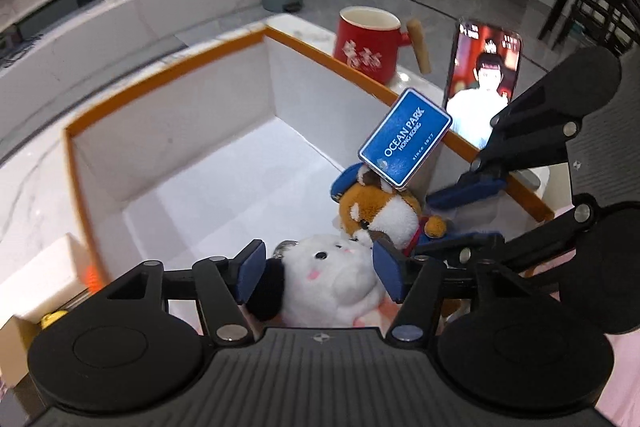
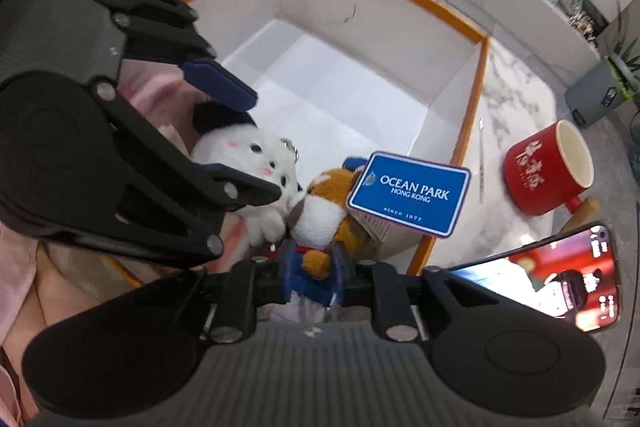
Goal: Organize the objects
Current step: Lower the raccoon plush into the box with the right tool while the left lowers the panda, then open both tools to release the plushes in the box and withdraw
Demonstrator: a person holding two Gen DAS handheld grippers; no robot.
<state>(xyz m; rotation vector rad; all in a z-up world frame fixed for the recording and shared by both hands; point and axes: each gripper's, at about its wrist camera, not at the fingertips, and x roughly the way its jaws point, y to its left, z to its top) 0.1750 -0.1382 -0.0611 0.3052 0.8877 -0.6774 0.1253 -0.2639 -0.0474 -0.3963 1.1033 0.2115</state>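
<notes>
Both plush toys hang over the near corner of the white box point(image 1: 168, 131) with the orange rim. The left gripper point(image 1: 316, 269) is clamped around the white plush point(image 1: 332, 279), fingers pressing its sides. The right gripper point(image 2: 314, 269) is clenched on the lower body of the orange-and-white plush point(image 2: 324, 207), whose blue Ocean Park tag point(image 2: 410, 195) sticks up toward the red mug point(image 2: 548, 167). The box floor lies directly below and ahead of both sets of fingers, so lowering looks like the coming move.

White box point(image 1: 168, 131) rimmed orange, white plush point(image 1: 332, 283), orange-and-white plush point(image 1: 380, 215), blue tag point(image 1: 406, 137), red mug point(image 1: 366, 45).
</notes>
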